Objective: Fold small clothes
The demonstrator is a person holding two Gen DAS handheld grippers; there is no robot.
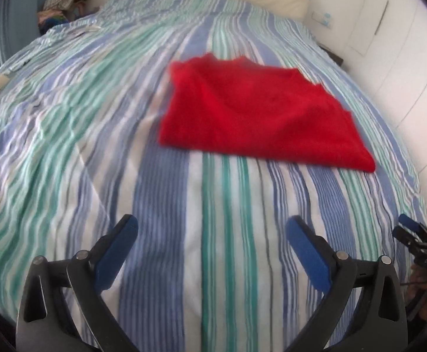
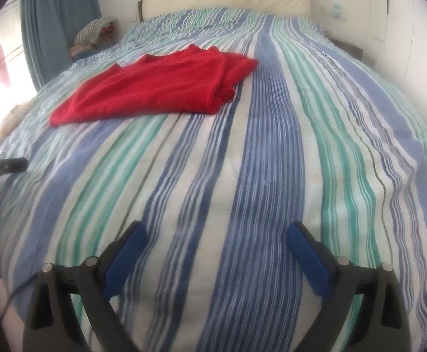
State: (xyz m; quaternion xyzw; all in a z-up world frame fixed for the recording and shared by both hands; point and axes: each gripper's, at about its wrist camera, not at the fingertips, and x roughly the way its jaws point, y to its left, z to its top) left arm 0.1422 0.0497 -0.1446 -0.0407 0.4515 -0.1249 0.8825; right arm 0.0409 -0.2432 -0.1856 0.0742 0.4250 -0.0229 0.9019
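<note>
On the striped bedspread [image 2: 272, 152], toward the headboard end, the red knit sweater [image 2: 160, 91] lies partly folded, sleeves tucked over its body, likely laid flat so the next fold runs clean. The left gripper [image 1: 212, 234] hangs wide and empty well short of it; the right gripper [image 2: 216, 239], equally wide and empty, hovers further right. No container appears.
</note>
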